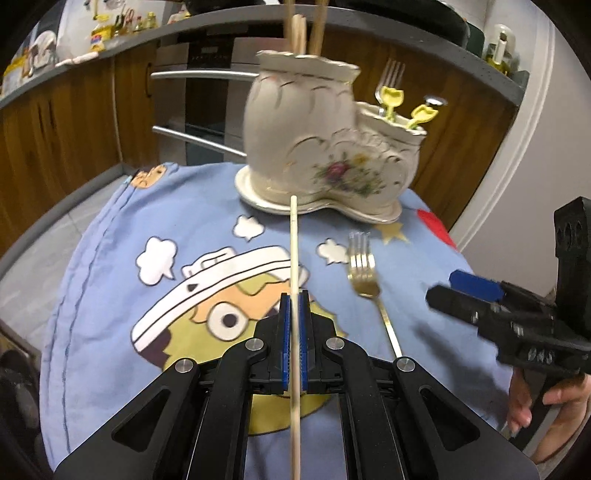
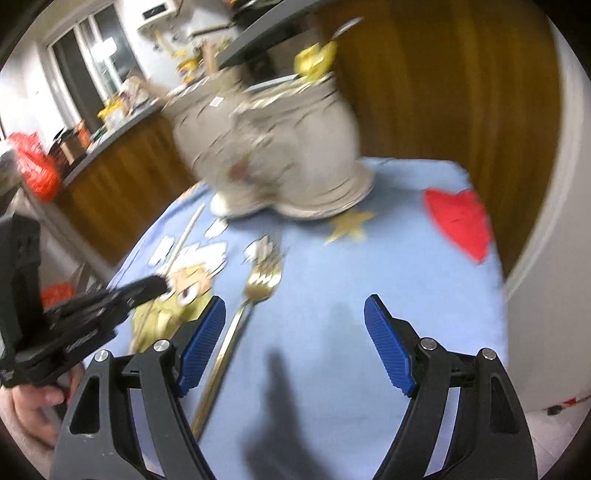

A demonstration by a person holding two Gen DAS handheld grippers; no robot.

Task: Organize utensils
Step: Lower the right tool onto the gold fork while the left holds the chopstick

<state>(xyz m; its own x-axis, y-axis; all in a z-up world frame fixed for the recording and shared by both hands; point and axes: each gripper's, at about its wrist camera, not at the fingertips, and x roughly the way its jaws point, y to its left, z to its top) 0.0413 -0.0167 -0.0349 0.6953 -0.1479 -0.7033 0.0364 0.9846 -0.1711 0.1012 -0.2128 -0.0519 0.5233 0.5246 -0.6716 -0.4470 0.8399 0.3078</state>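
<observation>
The chopstick [image 1: 294, 280] sits pinched between the blue pads [image 1: 283, 332] of my left gripper [image 1: 294, 295], which is closed tight on it. It runs straight ahead along the fingers, its far tip reaching close to the saucer rim of the ceramic holder [image 1: 317, 147], its near end passing back under the camera. I cannot tell whether it is lifted off the cloth or still touching it.

Just to the right of it, a gold fork [image 1: 364, 273] lies flat on the blue cartoon cloth [image 1: 92, 295] that covers the bench, tines toward the holder, handle pointing back toward me. In the right wrist view that fork [image 2: 255, 295] lies just inside the left finger of my right gripper [image 2: 295, 321], whose jaws stand wide apart with nothing between them; the fork is not gripped. From the left wrist view the right gripper [image 1: 465, 291] hangs over the right side of the cloth, near the fork's handle.

The holder is cream with a painted flower spray and gold trim. Its tall section holds several wooden sticks [image 1: 303, 33]; the lower section beside it holds a silver fork [image 1: 391, 79] and yellow-handled utensils [image 1: 392, 96]. Behind it are wooden cabinets [image 1: 74, 122] and an oven [image 1: 207, 96].
</observation>
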